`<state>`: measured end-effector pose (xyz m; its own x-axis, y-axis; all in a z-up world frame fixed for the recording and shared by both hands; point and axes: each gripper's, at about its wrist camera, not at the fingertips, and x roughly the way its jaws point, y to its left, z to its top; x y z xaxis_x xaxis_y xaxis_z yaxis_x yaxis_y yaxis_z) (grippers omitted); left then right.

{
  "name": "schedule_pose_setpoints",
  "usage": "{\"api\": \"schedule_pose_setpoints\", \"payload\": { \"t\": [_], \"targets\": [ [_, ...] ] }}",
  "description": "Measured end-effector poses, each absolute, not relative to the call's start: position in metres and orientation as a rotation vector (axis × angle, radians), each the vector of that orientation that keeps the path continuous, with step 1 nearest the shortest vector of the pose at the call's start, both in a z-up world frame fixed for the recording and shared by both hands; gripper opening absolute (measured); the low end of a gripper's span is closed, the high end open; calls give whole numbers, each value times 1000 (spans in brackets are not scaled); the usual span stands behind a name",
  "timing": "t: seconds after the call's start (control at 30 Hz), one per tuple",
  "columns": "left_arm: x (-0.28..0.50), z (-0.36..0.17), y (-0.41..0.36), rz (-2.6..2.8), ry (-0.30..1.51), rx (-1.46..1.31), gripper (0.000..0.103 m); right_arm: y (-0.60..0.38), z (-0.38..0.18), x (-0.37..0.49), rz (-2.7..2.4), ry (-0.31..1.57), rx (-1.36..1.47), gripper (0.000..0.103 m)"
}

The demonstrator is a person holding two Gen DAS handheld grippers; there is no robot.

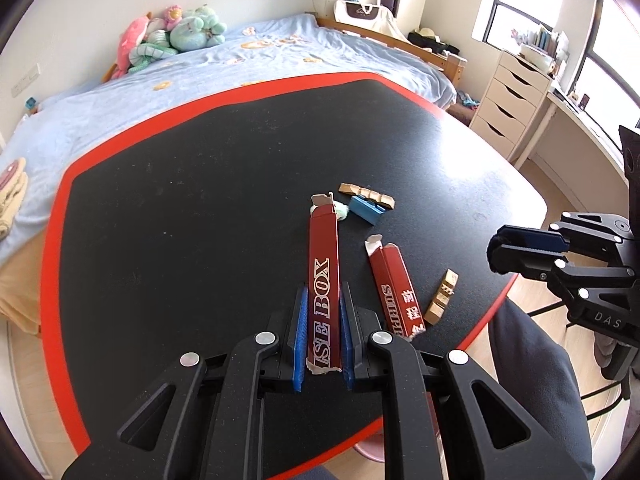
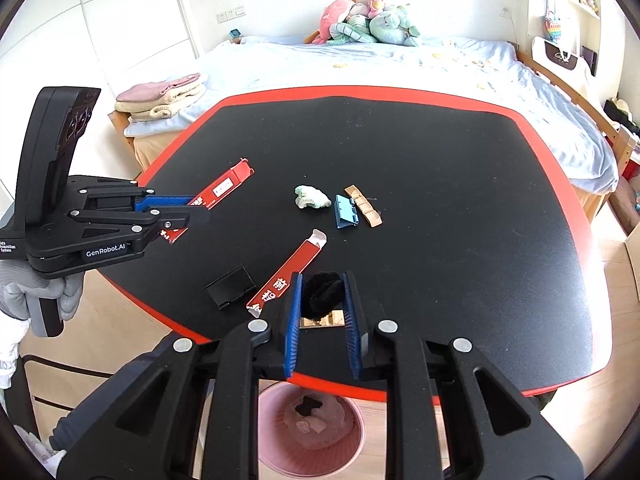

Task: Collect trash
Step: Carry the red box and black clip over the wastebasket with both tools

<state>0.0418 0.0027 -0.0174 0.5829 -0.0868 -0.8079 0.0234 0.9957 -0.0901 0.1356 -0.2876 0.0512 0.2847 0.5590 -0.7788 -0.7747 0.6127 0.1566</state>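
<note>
Left tool (image 1: 323, 332) clamps long red box (image 1: 323, 280), raised over counter (image 1: 180, 200) | right tool (image 2: 320, 312) grips black fuzzy wad (image 2: 322, 294) near edge | only right view shows pink bin (image 2: 312, 432) below, black case (image 2: 231, 286) on counter

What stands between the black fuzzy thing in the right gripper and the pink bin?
Nothing visible blocks the way. The right gripper holds the black fuzzy clump near the table edge, and the pink bin sits open below it on the floor.

Far half of black table (image 2: 440, 152) open; trash clutters near half.
</note>
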Motion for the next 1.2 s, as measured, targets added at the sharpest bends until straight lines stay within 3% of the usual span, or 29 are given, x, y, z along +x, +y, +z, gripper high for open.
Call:
{"api": "schedule_pose_setpoints", "payload": {
  "t": [0.4, 1.2],
  "targets": [
    [-1, -12, -34, -190, 941, -40, 14, -329, 61, 91, 915, 894, -267, 19],
    [-41, -63, -91, -357, 1077, 8, 14, -362, 9, 30, 919, 1020, -300, 20]
  ]
}}
